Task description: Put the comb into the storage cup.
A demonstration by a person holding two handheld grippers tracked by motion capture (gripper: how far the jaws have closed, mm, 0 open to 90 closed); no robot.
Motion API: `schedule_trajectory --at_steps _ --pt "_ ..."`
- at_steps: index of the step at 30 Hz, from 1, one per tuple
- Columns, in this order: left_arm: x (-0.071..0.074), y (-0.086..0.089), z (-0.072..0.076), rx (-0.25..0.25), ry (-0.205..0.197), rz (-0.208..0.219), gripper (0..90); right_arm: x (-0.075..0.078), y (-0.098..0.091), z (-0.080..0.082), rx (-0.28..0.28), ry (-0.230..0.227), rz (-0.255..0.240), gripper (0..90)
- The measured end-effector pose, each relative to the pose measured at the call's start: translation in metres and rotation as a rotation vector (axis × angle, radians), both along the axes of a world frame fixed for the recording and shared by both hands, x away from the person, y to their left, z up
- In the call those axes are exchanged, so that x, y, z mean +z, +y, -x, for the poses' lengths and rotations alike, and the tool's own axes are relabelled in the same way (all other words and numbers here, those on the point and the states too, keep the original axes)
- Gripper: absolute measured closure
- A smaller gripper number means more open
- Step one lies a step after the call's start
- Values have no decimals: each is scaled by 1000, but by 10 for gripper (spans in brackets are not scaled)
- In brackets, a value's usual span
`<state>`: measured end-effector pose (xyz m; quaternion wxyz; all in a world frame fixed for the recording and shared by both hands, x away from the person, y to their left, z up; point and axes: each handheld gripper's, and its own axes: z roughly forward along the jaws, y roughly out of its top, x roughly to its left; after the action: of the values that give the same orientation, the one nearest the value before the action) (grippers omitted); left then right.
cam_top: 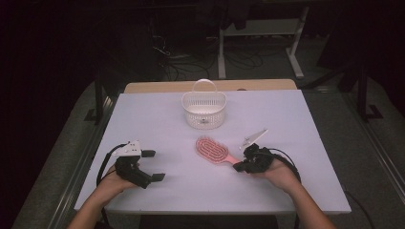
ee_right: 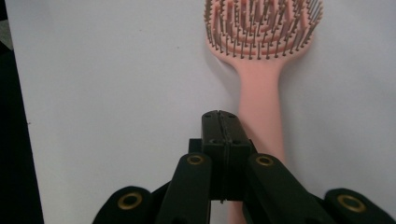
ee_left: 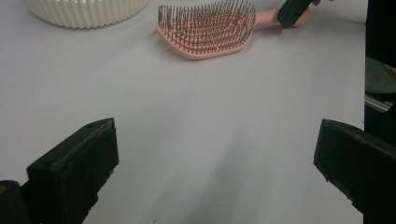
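The pink hairbrush (cam_top: 213,150) lies bristles up at the table's (cam_top: 310,191) centre, near side of the white basket (cam_top: 204,110). The right gripper (cam_top: 240,166) sits at the handle end, jaws pressed together, empty, beside and partly over the handle. The left gripper (cam_top: 154,165) rests at near left, jaws spread, empty. Judged step: approach before grasp. Next move calls for spreading the right jaws and straddling the handle. No legible writing or brand.

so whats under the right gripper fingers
The right gripper has its fingers shut together, empty, over the near end of the pink hairbrush handle on the white table. They cover part of that handle, so contact cannot be told.
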<state>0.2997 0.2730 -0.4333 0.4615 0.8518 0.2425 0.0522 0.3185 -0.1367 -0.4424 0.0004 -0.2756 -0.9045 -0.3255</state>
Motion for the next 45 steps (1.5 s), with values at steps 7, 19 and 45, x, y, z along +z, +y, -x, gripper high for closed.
schedule_trajectory --at_steps 7,19,45 --pt "0 0 0 -1 1 -1 0 0 -9 -5 -29 -6 -2 891" --pt "0 0 0 0 -1 -1 0 -1 -19 -10 -62 -13 -5 891" --pt "0 -1 1 -5 2 -1 0 19 -32 -1 -123 -70 -135 632"
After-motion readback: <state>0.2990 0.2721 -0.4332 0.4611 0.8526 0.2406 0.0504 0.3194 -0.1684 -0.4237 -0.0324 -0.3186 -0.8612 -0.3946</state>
